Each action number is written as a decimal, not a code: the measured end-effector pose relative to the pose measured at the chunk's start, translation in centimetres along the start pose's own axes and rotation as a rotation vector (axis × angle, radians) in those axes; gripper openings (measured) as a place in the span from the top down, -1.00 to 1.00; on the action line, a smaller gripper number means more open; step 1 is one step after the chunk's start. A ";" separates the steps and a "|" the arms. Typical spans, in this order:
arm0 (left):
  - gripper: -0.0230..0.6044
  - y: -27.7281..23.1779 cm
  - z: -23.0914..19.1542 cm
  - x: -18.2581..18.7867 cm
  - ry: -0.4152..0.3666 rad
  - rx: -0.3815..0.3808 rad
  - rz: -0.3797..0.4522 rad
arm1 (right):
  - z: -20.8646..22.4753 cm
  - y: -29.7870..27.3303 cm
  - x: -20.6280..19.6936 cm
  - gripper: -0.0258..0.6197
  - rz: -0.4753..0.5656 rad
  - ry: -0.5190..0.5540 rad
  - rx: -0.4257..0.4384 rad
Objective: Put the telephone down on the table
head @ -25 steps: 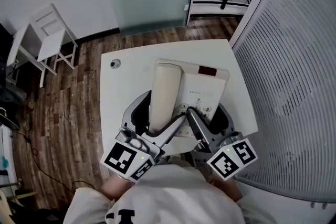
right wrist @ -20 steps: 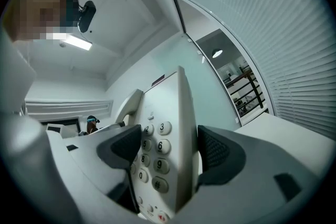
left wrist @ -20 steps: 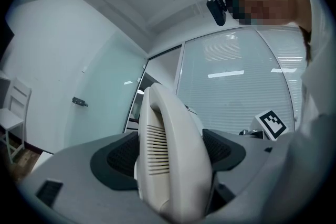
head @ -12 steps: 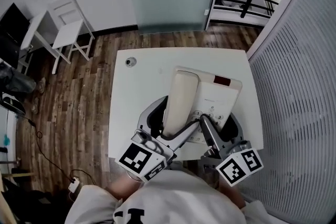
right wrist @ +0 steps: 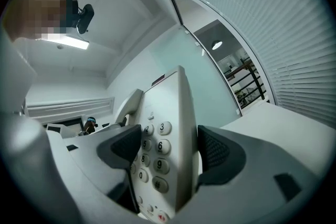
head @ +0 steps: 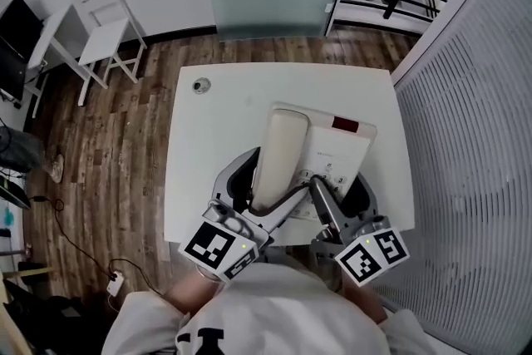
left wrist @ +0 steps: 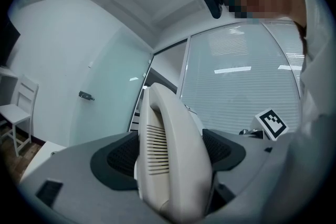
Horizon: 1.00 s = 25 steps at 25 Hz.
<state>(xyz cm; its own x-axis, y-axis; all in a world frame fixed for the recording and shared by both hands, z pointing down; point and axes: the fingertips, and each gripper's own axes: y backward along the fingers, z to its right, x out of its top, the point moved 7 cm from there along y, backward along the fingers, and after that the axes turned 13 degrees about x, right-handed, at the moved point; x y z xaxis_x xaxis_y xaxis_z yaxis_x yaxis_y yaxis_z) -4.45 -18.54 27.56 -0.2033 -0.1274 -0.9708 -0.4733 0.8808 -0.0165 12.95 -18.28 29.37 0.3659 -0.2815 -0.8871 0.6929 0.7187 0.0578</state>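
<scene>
Over the white table [head: 224,96], the left gripper [left wrist: 173,153] pinches the handset [head: 278,150] while the right gripper [right wrist: 168,152] clamps the telephone [head: 337,152] at its keypad.

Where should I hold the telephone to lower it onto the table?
From its near end, two-handed: left tongs across the narrow handset, right tongs pinching the thin keypad edge. The telephone is wide and flat, so a grip on each side keeps it level.

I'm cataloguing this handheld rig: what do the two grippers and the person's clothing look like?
Both the left gripper and right gripper have light grey bodies with wide curved jaws lined with black dimpled pads. Each carries a cube of black-and-white square markers. The person wears a white top.
</scene>
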 end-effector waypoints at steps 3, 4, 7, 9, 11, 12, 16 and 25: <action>-0.31 -0.5 0.1 -0.6 0.011 0.003 -0.016 | 0.7 0.1 -0.2 -0.12 -0.007 -0.008 -0.011; -0.31 -0.7 0.0 -0.8 0.013 0.004 -0.019 | 0.9 0.1 -0.4 -0.12 -0.009 -0.009 -0.013; -0.31 -0.8 -0.6 -1.9 0.011 0.007 -0.032 | 1.5 -0.1 -1.6 -0.12 -0.014 -0.024 -0.017; -0.31 -1.0 -1.2 -2.7 0.019 0.012 -0.051 | 1.9 -0.5 -2.4 -0.12 -0.026 -0.039 -0.026; -0.31 -1.5 -1.7 -3.4 0.032 0.018 -0.068 | 2.5 -0.9 -3.0 -0.12 -0.038 -0.048 -0.035; -0.31 -1.7 -1.8 -3.8 0.038 0.019 -0.074 | 2.8 -1.0 -3.2 -0.12 -0.043 -0.051 -0.039; -0.31 -2.1 -2.5 -5.2 0.053 0.022 -0.098 | 3.6 -1.2 -4.4 -0.12 -0.063 -0.065 -0.057; -0.31 -2.5 -3.9 -7.7 0.088 0.048 -0.151 | 4.8 -1.9 -6.9 -0.12 -0.101 -0.095 -0.079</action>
<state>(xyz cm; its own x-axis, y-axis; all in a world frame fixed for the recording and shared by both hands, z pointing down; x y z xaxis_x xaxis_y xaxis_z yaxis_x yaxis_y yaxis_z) -5.05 -21.49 36.05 -0.2085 -0.2972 -0.9318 -0.4629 0.8692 -0.1737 12.10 -20.77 37.54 0.3565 -0.4112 -0.8390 0.6794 0.7304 -0.0693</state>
